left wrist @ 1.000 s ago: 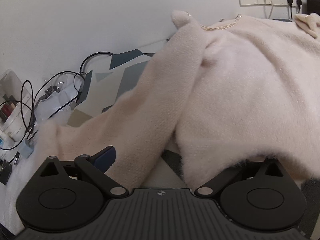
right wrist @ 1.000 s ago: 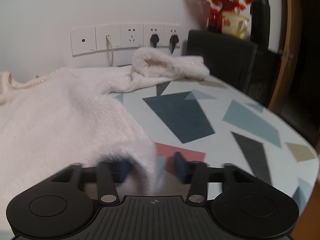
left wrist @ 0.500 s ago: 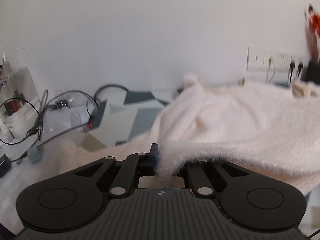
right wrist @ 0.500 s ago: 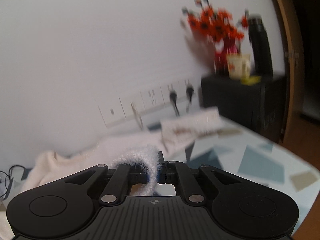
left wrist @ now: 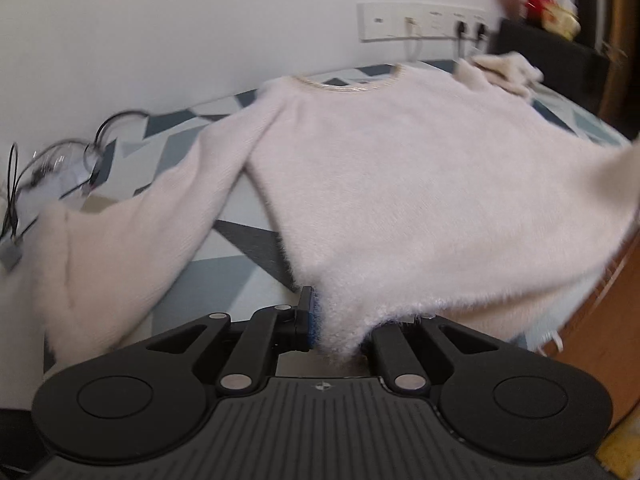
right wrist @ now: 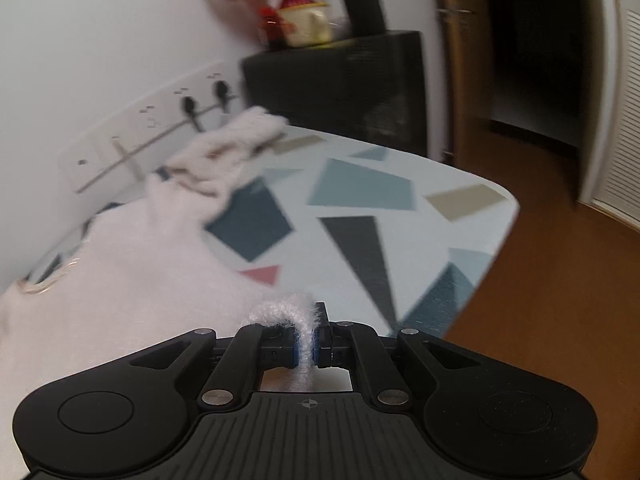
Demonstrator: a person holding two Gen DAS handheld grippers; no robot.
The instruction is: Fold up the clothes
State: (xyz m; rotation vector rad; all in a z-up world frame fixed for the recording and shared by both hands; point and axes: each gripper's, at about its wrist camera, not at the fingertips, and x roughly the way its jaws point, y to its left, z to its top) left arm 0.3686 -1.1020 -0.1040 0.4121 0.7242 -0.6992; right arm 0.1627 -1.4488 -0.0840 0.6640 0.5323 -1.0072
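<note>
Item: one cream fuzzy sweater [left wrist: 400,184], lying front-up on the patterned table [right wrist: 360,216], collar toward the wall, one sleeve [left wrist: 132,240] trailing to my left, the other bunched by the wall sockets [right wrist: 132,148]. My left gripper [left wrist: 340,320] is clamped on the hem's left corner; my right gripper [right wrist: 306,340] pinches the right corner, fluff looped over its pads. Change: a second ago both stood apart around the hem; half a second ago they lifted it; now the body is pulled out smooth and wide. Judgement: a spreading pass, readying the sweater for folding.
</note>
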